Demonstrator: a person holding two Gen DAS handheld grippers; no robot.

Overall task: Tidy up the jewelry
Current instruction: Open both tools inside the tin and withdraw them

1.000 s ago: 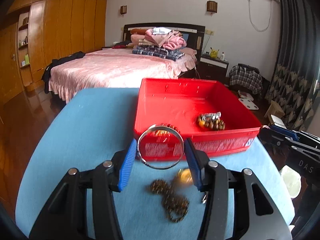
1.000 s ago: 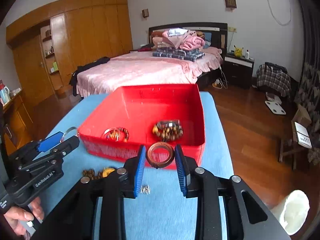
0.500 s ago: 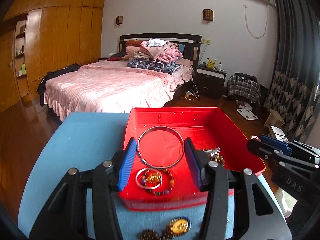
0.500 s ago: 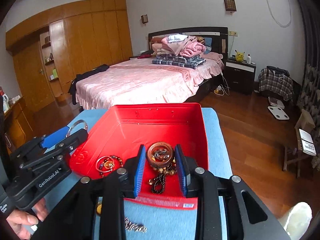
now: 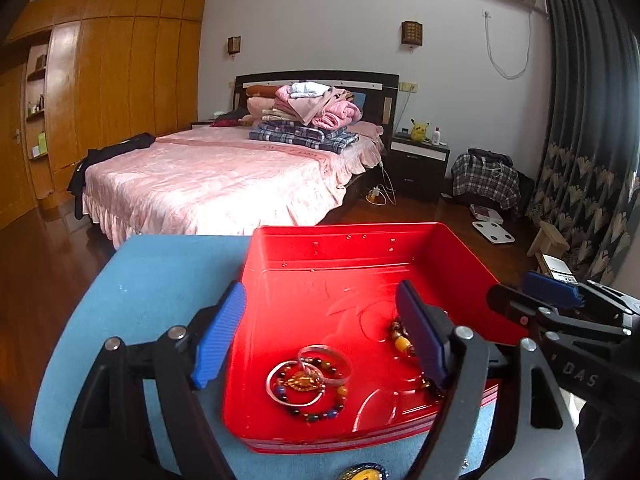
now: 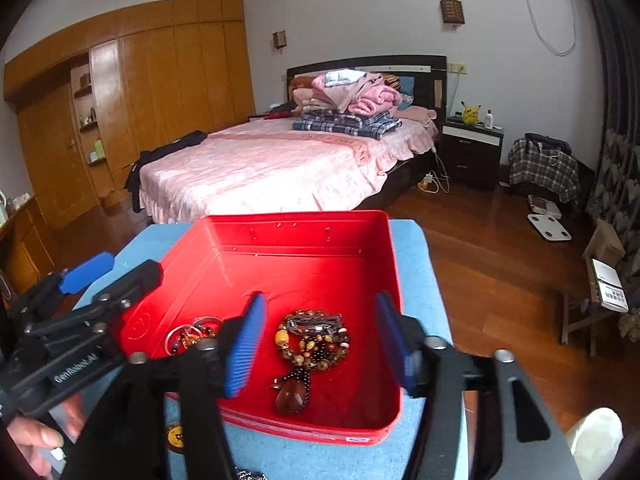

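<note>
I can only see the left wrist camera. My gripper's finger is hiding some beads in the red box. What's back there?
Observer: A heap of brown and amber beads lies in the red box, with a big brown pendant at its near end.
Operator: Is the other gripper holding something?
Observer: No. The right gripper is open over that heap, with nothing between its fingers.
Operator: Is anything left outside the box?
Observer: Yes. What looks like a small dark chain lies on the blue cloth in front of the box, at the very bottom of the right wrist view.
</note>
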